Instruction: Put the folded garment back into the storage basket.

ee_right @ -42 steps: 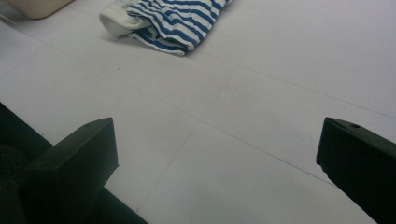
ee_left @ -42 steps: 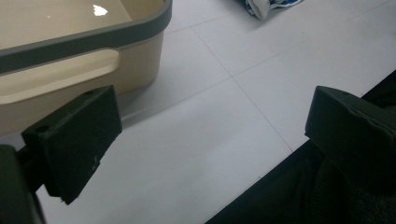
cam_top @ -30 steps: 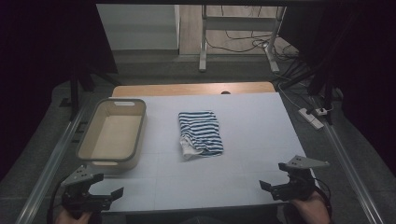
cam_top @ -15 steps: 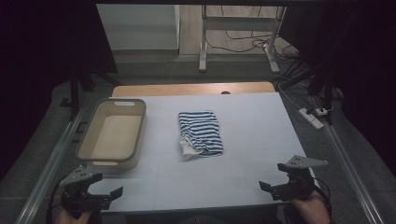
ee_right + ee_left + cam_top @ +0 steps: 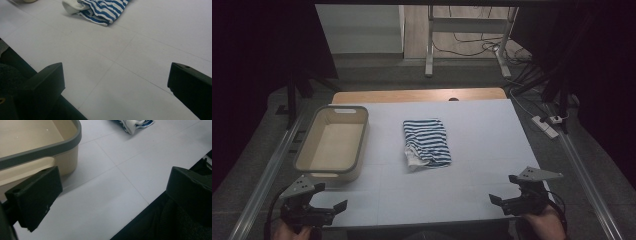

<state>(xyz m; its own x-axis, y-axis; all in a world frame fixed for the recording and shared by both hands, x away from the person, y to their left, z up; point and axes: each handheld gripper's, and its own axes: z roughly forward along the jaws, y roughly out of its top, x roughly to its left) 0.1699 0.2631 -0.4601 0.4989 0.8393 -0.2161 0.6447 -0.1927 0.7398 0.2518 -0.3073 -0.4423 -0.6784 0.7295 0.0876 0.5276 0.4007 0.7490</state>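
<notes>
A folded blue-and-white striped cloth (image 5: 427,142) lies near the middle of the white table; its edge shows at the top of the left gripper view (image 5: 135,124) and of the right gripper view (image 5: 100,10). A beige tub with a grey rim (image 5: 332,143) stands at the left, empty, and its corner (image 5: 50,147) is close in the left gripper view. My left gripper (image 5: 328,210) hovers open at the front left corner, just in front of the tub. My right gripper (image 5: 501,201) is open at the front right edge. Both hold nothing.
The white table top (image 5: 477,165) has faint grid lines. A strip of wooden board (image 5: 417,95) shows at its far edge. Metal rails (image 5: 267,170) run along both sides. A power strip (image 5: 546,126) and cables lie on the floor at the right.
The left gripper has shifted slightly at the front left corner. The right gripper, cloth and tub have stayed put.
</notes>
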